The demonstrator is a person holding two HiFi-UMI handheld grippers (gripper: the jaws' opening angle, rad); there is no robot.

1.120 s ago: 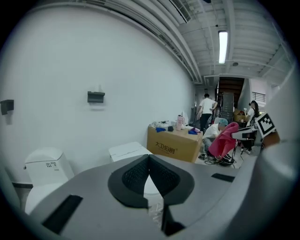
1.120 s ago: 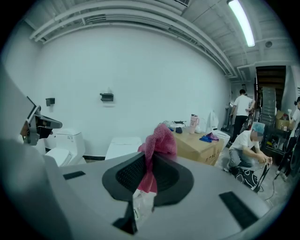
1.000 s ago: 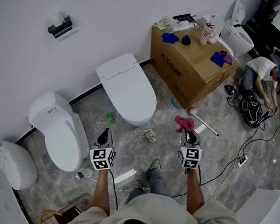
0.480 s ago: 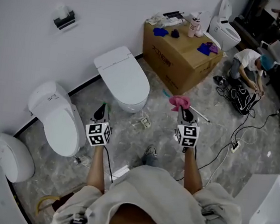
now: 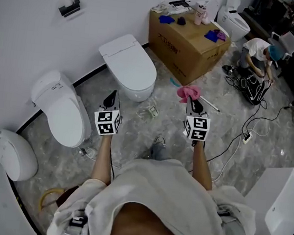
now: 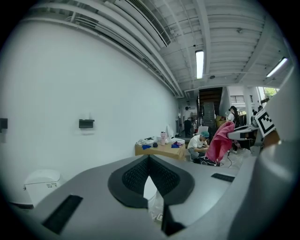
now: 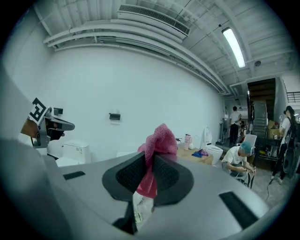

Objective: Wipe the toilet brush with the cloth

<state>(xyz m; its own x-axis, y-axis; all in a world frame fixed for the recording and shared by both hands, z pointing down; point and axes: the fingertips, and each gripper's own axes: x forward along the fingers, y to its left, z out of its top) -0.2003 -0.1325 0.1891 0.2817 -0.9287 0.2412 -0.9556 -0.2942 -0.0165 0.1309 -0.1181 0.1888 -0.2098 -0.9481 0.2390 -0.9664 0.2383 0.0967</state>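
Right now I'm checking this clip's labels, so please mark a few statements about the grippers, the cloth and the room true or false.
1. The right gripper is shut on a pink cloth. True.
2. The left gripper grips the toilet brush. False: its jaws are together with nothing between them.
3. The cardboard box has blue cloths lying on top. True.
4. The two nearest toilets have their lids raised. False: both lids are down.
5. The pink cloth lies on the floor. False: it hangs from the right gripper, clear of the floor.
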